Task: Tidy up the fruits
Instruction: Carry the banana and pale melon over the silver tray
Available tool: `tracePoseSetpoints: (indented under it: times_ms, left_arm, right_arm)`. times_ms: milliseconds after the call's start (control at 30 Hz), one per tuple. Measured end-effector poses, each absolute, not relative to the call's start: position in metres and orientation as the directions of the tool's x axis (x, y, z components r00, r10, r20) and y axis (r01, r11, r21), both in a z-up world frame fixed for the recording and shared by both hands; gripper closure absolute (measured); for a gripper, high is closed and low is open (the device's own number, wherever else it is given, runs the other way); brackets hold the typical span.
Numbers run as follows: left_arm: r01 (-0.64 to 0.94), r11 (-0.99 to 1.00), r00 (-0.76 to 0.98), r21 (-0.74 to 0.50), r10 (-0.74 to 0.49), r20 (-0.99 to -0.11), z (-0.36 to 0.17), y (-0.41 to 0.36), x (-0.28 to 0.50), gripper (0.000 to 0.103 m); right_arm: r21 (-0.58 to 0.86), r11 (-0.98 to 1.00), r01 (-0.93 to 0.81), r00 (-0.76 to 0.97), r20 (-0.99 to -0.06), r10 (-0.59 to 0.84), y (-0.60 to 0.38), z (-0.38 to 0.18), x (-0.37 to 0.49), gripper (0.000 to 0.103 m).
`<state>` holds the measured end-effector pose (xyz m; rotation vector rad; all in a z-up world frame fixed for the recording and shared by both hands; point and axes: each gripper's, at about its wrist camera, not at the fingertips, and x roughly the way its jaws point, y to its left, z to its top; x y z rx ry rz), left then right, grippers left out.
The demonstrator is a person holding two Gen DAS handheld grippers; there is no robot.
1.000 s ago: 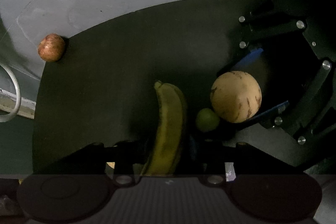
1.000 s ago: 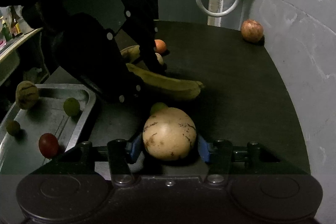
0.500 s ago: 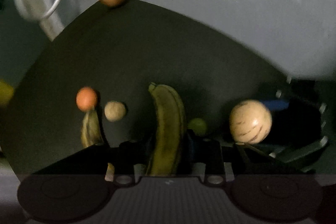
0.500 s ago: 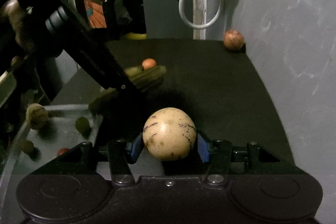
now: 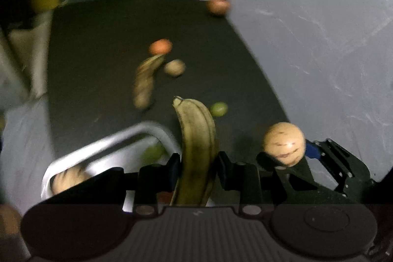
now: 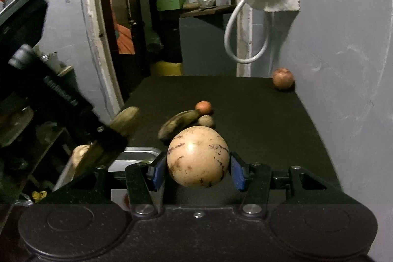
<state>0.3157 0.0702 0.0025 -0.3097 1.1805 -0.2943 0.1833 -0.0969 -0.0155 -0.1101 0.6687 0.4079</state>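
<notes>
At the near left, the tray (image 5: 157, 129) now shows under the left gripper (image 5: 197, 163); a second ago that view held only the dark tabletop (image 5: 98, 53). The tray already carries a pale striped fruit (image 5: 66, 179) and a green one (image 5: 153, 152), both blurred.

The left gripper has come up off the tabletop and rolled round toward the tray. Its jaws have stayed clenched on the banana (image 5: 196, 146), which points out past them with its tip over the tabletop just beyond the tray's far rim. The blur in this view suggests it is mid-swing.

Behind it, left on the tabletop, are a second banana (image 5: 147, 82), a small orange fruit (image 5: 161, 46), a tan round fruit (image 5: 175, 67) and a green fruit (image 5: 218, 109), all close together in the middle. An apple (image 5: 218, 5) sits alone at the far right corner against the wall.

At the right, the right gripper (image 6: 197, 171) has also risen. Its jaws grasp the melon (image 6: 197, 156) between the blue pads, clear of the tabletop, a second ago it was still down beside the green fruit.

So both lifts look done and the carry to the tray is under way. I judge the banana is nearer its drop, the melon follows, and five fruits remain to collect. The two grippers converge on one tray, so they may crowd each other there.
</notes>
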Motion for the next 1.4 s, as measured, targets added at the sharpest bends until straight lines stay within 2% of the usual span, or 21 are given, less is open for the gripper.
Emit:
tracePoseSetpoints:
  times_ms: [167,500,933,1400]
  left_arm:
    - [-0.018,0.934,0.362,-0.356,-0.326,-0.873,0.000,0.101,0.267,0.069]
    - [-0.189,0.902,0.411,-0.389,-0.287,-0.865,-0.026,0.136,0.196,0.068]
    - [-0.329,0.828,0.421,-0.455,-0.302,-0.855,-0.057,0.134,0.158,0.068]
    - [-0.371,0.835,0.391,-0.406,-0.255,-0.884,-0.078,0.122,0.157,0.068]
  right_arm:
    - [0.033,0.898,-0.440,0.673,-0.649,0.354,-0.074,-0.025,0.161,0.048]
    - [0.015,0.845,-0.535,0.591,-0.708,0.386,-0.031,-0.050,0.130,0.048]
    - [-0.048,0.812,-0.581,0.552,-0.757,0.350,-0.021,-0.071,0.117,0.048]
    - [-0.080,0.799,-0.596,0.520,-0.797,0.308,-0.020,-0.092,0.114,0.048]
